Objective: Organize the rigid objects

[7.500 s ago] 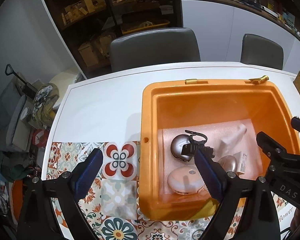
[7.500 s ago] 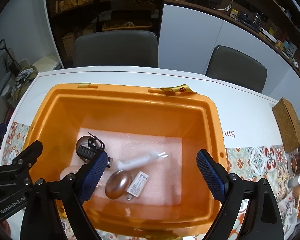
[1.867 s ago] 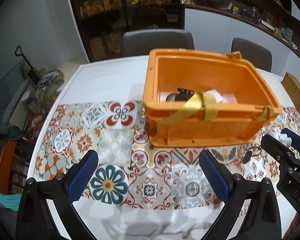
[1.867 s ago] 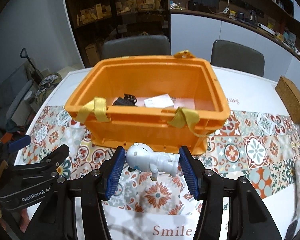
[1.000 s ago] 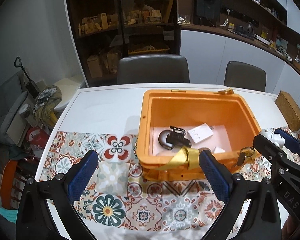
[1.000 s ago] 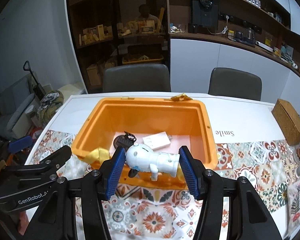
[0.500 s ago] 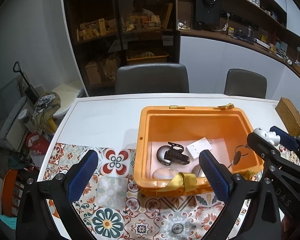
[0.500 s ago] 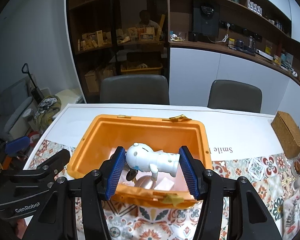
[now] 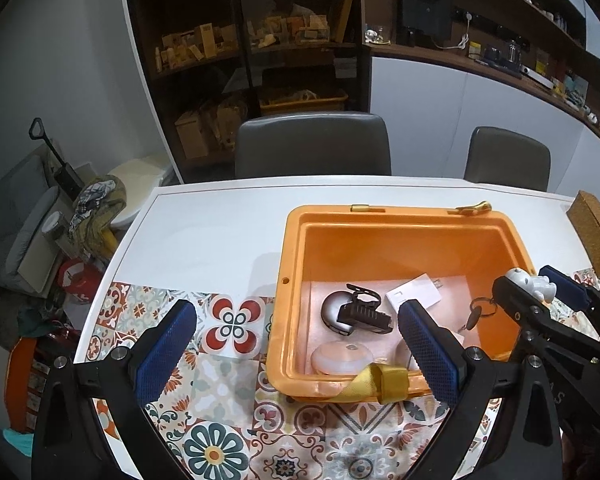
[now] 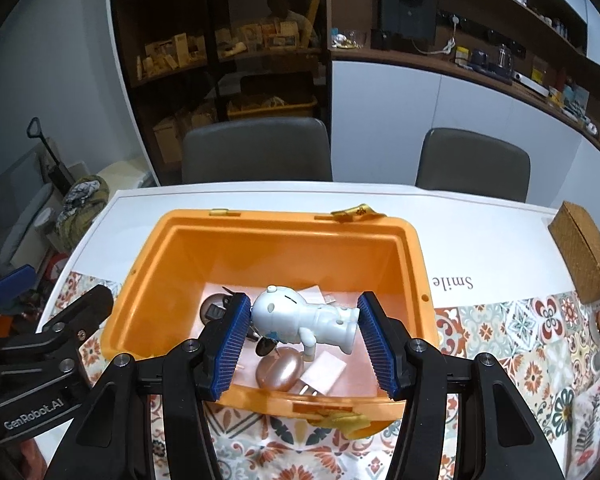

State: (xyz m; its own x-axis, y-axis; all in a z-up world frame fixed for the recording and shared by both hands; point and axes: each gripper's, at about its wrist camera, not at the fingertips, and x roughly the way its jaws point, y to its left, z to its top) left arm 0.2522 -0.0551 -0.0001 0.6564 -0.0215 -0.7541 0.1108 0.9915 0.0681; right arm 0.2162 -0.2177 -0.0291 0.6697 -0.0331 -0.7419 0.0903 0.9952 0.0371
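The right hand-held gripper [image 10: 302,330] is clamped on a white robot figurine [image 10: 312,318], held sideways with its round head against the left pad and its feet against the right pad. It hangs above the open orange bin [image 10: 412,256], just past the bin's near rim. A keyring [image 9: 478,314] dangles under the figurine; whether it touches anything below is hard to tell.

Directly beneath this hand-held gripper, on the pink foam lining, lie a rose-gold oval case [image 10: 280,368] and a white adapter [image 10: 324,372], close to the near wall. Further ahead, the middle and far part of the bin floor looks bare, with the far wall well beyond the pads.

The left hand-held gripper [image 9: 296,348] has its fingers spread wide with nothing between them, hovering over the tiled table [image 9: 228,392] at the bin's near left corner. Ahead of its right finger sit a black clip device [image 9: 364,314] on a silver disc [image 9: 332,312], a pale round puck [image 9: 342,358] and a white card [image 9: 414,294]. A yellow strap [image 9: 376,380] drapes over the near rim.
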